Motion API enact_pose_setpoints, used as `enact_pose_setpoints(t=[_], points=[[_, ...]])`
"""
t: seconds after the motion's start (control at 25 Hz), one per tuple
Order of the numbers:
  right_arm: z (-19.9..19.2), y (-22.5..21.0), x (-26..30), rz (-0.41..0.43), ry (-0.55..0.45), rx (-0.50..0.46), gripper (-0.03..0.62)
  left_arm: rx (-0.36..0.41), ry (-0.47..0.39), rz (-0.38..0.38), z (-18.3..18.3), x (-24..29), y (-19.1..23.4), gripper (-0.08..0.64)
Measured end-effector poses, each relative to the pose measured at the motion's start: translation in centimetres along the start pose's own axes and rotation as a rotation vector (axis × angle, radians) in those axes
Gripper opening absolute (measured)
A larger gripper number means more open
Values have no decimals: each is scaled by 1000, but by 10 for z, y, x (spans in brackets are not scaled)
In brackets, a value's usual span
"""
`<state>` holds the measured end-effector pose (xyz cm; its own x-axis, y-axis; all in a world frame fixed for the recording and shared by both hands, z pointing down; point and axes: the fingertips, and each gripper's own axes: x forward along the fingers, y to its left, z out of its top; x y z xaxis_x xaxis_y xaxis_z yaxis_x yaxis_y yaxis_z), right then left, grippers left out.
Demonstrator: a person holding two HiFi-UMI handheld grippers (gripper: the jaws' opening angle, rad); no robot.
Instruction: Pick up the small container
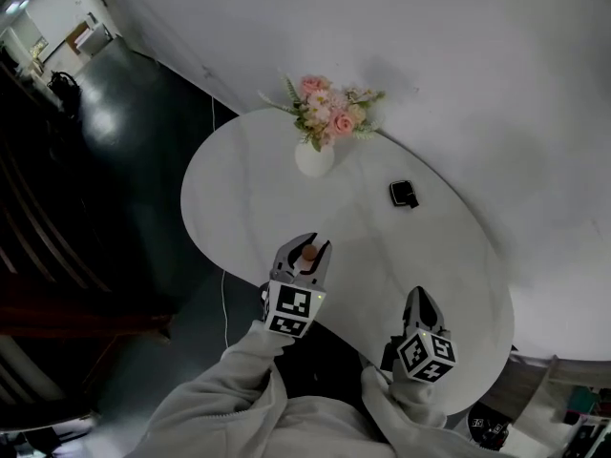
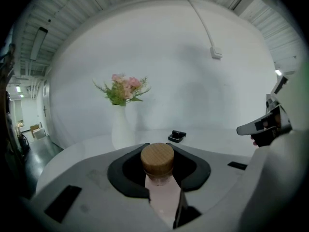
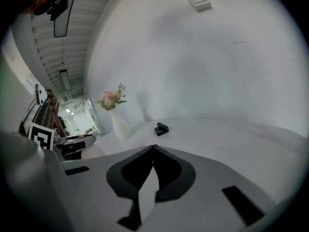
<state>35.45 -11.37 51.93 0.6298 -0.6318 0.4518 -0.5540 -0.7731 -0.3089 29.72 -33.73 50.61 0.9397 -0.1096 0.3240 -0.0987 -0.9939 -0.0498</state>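
Left claw (image 1: pixel 304 252): clenched on the small clear container with a round light-wood lid (image 2: pixel 157 161), with 1 dark pad on each side of its body just under the lid. The container stands upright in the grip, long axis vertical, lid uppermost and proud of the jaws. Position: on the near side of the white ceramic vase of pink flowers (image 1: pixel 315 156), well apart from it, over the near edge of the white oval table (image 1: pixel 239 198). No view shows whether its base is clear of the table.

Right claw (image 3: pixel 153 147): closed on nothing, tips together. It hangs on the near side of the vase and to its right, further from it than the left claw, and well apart from the container. A small black block (image 1: pixel 404 194) lies on the table right of the vase, untouched.

Assessment: the grasp looks made. The container sits directly between the left claw's jaws, so what remains turns on a straight upward lift with the axis held vertical. The right claw is not needed
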Motion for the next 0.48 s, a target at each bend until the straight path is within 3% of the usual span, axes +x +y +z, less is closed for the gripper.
enact_pose_setpoints(t=[0.48], points=[[14,72,30,189,7,-102,51,-59,32,213,-21,-78,71,104]])
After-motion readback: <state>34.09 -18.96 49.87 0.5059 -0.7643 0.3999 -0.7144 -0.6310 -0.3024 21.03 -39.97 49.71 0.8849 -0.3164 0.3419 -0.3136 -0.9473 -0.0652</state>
